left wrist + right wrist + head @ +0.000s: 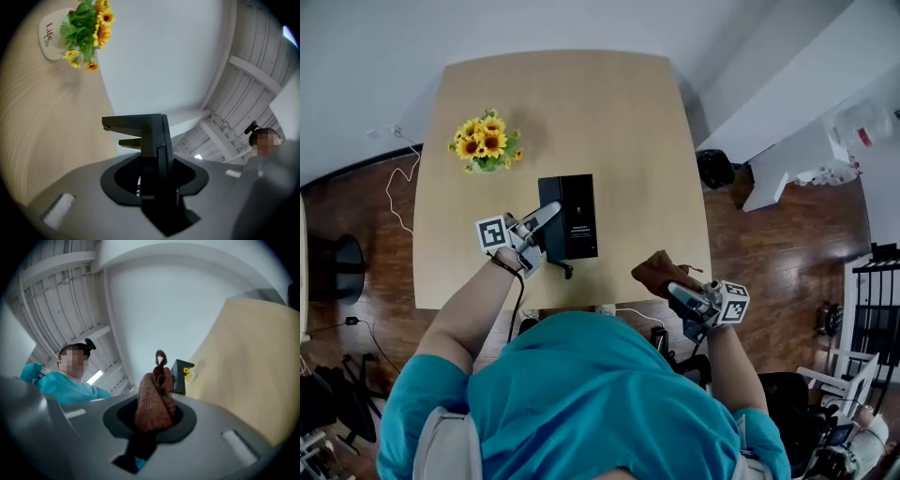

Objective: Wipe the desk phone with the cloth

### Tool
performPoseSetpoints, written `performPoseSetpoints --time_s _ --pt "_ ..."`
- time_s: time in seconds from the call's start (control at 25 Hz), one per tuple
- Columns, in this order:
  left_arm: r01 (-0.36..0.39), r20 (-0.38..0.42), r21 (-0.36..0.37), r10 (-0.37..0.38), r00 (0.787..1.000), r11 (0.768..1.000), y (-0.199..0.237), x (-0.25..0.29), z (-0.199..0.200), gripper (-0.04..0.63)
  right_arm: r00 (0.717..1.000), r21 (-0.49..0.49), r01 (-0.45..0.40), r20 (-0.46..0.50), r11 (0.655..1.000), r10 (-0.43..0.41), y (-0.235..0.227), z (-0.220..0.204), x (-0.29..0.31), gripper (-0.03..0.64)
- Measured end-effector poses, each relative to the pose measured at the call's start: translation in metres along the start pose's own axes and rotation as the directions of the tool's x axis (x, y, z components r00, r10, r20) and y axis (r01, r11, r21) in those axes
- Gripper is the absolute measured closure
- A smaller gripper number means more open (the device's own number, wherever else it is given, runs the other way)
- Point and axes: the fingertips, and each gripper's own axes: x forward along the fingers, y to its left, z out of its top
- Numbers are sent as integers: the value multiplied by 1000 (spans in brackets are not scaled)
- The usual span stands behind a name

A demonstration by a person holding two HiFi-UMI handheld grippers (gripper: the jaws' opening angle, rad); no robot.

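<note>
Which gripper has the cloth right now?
The right gripper: a brown cloth is bunched between its jaws. The left gripper has no cloth; it grips the black desk phone at its edge.

The white flower pot, at ten o'clock in the left gripper view, reads "Life"; a smaller line beneath is blurred. Small white print on the desk phone is probably a label but is illegible.

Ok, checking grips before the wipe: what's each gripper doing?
Left gripper: closed on the desk phone.
Right gripper: closed on the cloth.
</note>
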Motion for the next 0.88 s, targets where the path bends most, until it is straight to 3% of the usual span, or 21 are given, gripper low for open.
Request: performPoseSetpoints --time_s 0.24,0.36,0.48,0.64,0.88 --pt "-67 -41 -9 67 997 998 56 17 -12 416 995 23 93 26 995 -93 -1 -5 -36 558" --pt "-135 -64 3 135 989 991 87 18 -10 416 994 29 107 28 994 -108 0 -7 -40 558" --pt "-157 -78 -8 156 985 988 102 18 -8 417 993 30 118 6 993 -119 2 -12 -43 558" --pt "-273 -136 162 295 946 948 133 3 0 417 991 32 133 10 991 -133 2 -12 -49 558" --pt "-246 -161 187 277 947 951 140 1 1 417 991 25 134 26 991 -135 -3 -4 -51 558"
